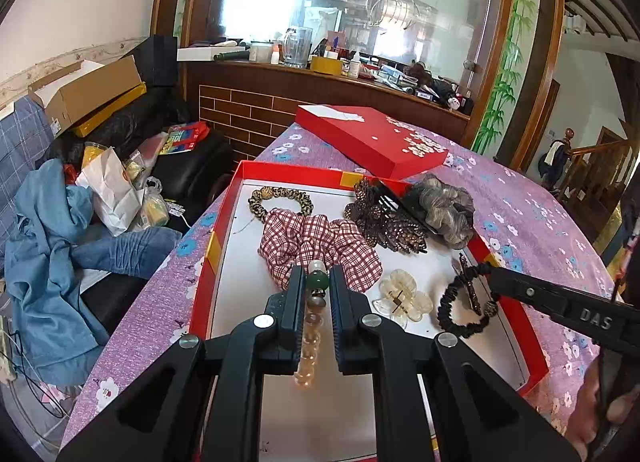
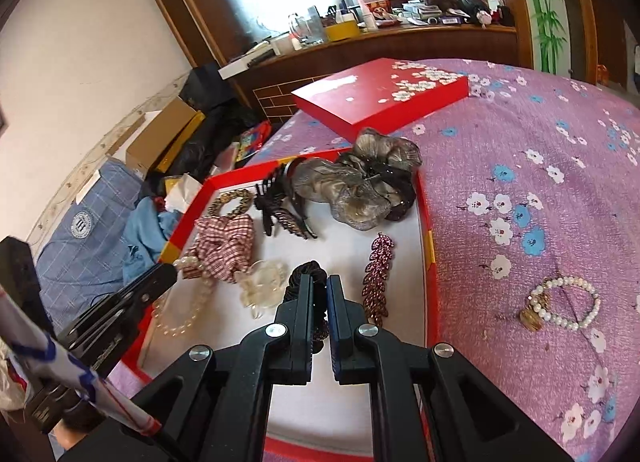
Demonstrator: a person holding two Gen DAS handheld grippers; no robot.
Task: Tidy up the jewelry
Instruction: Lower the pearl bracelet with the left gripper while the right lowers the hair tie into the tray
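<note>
An open red box (image 1: pixel 200 282) with a white floor holds hair accessories and jewelry. My left gripper (image 1: pixel 316 274) is shut on a beaded bracelet (image 1: pixel 310 338) with a green bead and a pearl, held over the box floor; it shows in the right wrist view (image 2: pixel 188 302) too. My right gripper (image 2: pixel 320 282) is shut on a black hair tie (image 2: pixel 304 274), low over the box; it also shows in the left wrist view (image 1: pixel 464 302). A pearl bracelet (image 2: pixel 564 302) with a gold charm lies on the purple cloth, right of the box.
In the box lie a checked scrunchie (image 1: pixel 316 242), a leopard hair tie (image 1: pixel 280 198), a brown clip (image 1: pixel 384 218), a grey scrunchie (image 1: pixel 444 202), a clear clip (image 1: pixel 404 298) and a purple leaf clip (image 2: pixel 378 274). The red lid (image 1: pixel 372 138) lies behind.
</note>
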